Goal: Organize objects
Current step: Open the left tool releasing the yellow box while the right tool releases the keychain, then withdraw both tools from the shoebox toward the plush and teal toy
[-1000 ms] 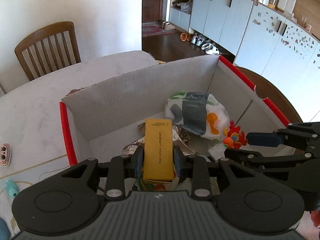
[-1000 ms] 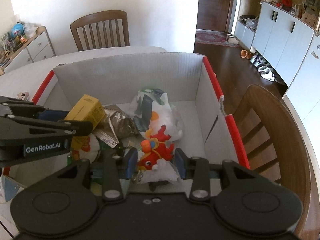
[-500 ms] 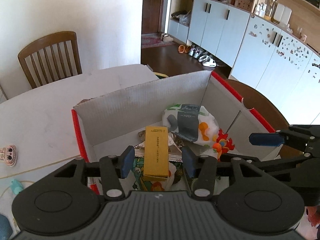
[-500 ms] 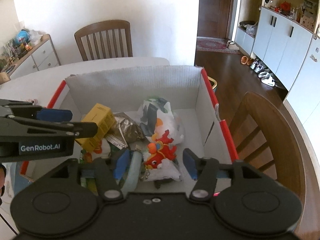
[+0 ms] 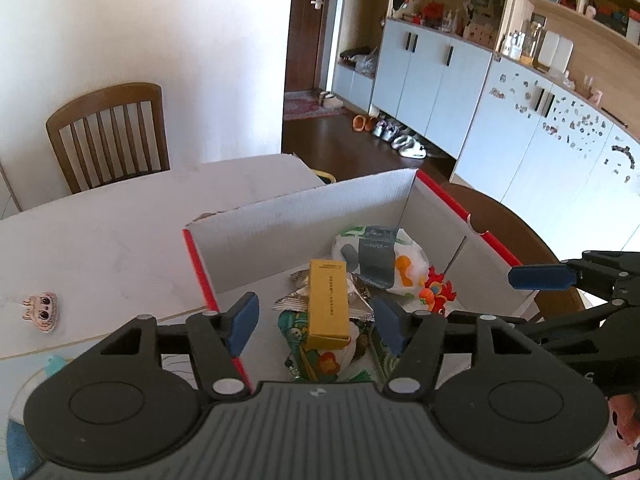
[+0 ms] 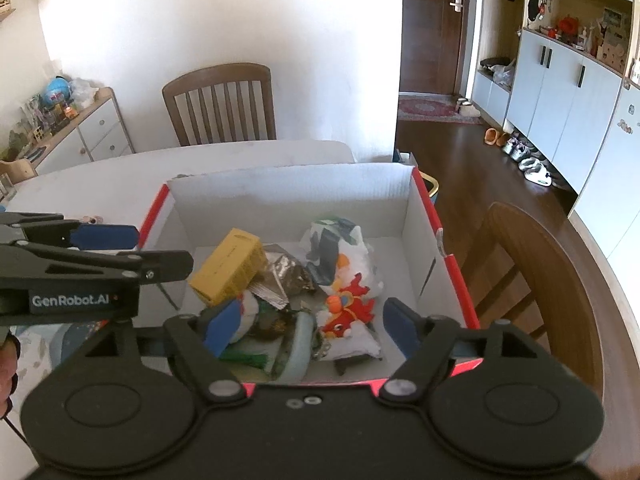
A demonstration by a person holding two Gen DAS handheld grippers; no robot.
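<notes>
A cardboard box with red edges (image 5: 304,220) (image 6: 292,196) stands on the white table and holds several things. A yellow carton (image 5: 327,304) (image 6: 228,266) lies on the pile inside, beside a white paper pack (image 5: 380,256) (image 6: 336,244) and a red toy fish (image 5: 438,290) (image 6: 350,308). My left gripper (image 5: 316,326) is open and empty, raised above the box's near left part. My right gripper (image 6: 310,330) is open and empty above the near edge, over the fish. Each gripper shows in the other's view, the right one (image 5: 540,278) and the left one (image 6: 104,236).
A small cartoon-face toy (image 5: 40,306) lies on the table (image 5: 100,240) left of the box. A wooden chair (image 5: 108,136) stands at the far side, another (image 6: 544,280) at the right. Cabinets (image 5: 500,112) line the right wall.
Both grippers opened, let go of the yellow carton and the red fish, and drew up and back from the box. The carton and fish now lie in the box.
</notes>
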